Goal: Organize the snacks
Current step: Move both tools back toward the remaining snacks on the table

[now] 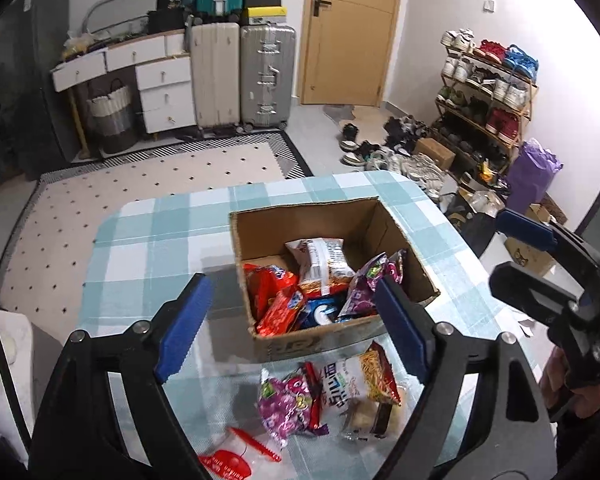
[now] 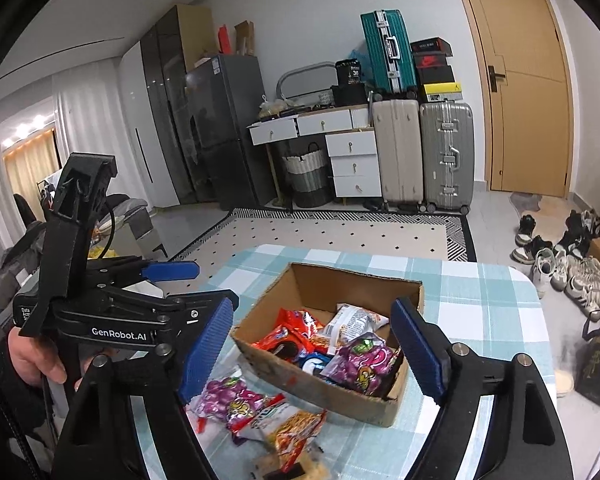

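Snack packets lie in two groups on the checked table. One cardboard box holds about six: red, white, blue, purple. Beside it lie one purple packet and one noodle packet. Left gripper and right gripper: jaws wide, holding nothing.

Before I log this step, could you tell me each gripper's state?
Left gripper: open, holding nothing.
Right gripper: open, holding nothing.
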`<move>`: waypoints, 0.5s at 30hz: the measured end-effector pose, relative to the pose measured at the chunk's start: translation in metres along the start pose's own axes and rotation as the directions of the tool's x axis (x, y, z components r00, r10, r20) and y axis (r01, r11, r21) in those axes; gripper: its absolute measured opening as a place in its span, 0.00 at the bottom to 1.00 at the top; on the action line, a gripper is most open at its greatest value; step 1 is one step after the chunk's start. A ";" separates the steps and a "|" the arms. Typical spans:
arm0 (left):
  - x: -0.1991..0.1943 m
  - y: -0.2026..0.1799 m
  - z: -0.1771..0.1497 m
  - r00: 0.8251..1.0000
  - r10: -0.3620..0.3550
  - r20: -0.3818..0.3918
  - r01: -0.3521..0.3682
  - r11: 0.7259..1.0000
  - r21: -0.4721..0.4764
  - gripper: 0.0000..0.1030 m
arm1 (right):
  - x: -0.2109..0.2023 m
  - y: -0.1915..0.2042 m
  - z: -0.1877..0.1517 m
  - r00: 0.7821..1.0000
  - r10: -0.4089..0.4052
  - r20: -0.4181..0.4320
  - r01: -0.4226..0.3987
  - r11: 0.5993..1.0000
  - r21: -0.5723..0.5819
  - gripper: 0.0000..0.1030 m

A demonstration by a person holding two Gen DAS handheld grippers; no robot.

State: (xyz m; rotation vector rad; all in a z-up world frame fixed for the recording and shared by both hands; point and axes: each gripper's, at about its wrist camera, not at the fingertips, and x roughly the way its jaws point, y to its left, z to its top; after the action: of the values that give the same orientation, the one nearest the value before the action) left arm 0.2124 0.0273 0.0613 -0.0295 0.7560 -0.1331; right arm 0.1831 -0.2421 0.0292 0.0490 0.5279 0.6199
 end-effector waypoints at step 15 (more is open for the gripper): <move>-0.078 -0.004 -0.052 0.998 0.001 0.057 0.003 0.998 -0.066 0.88 | -0.051 0.043 -0.018 0.999 0.017 0.031 -0.015 0.999 -0.040 0.86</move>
State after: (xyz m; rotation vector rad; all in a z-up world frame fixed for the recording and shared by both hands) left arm 0.1202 0.0348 0.0765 -0.0957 0.7031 -0.1079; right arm 0.1162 -0.2378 0.0448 0.0258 0.4854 0.6440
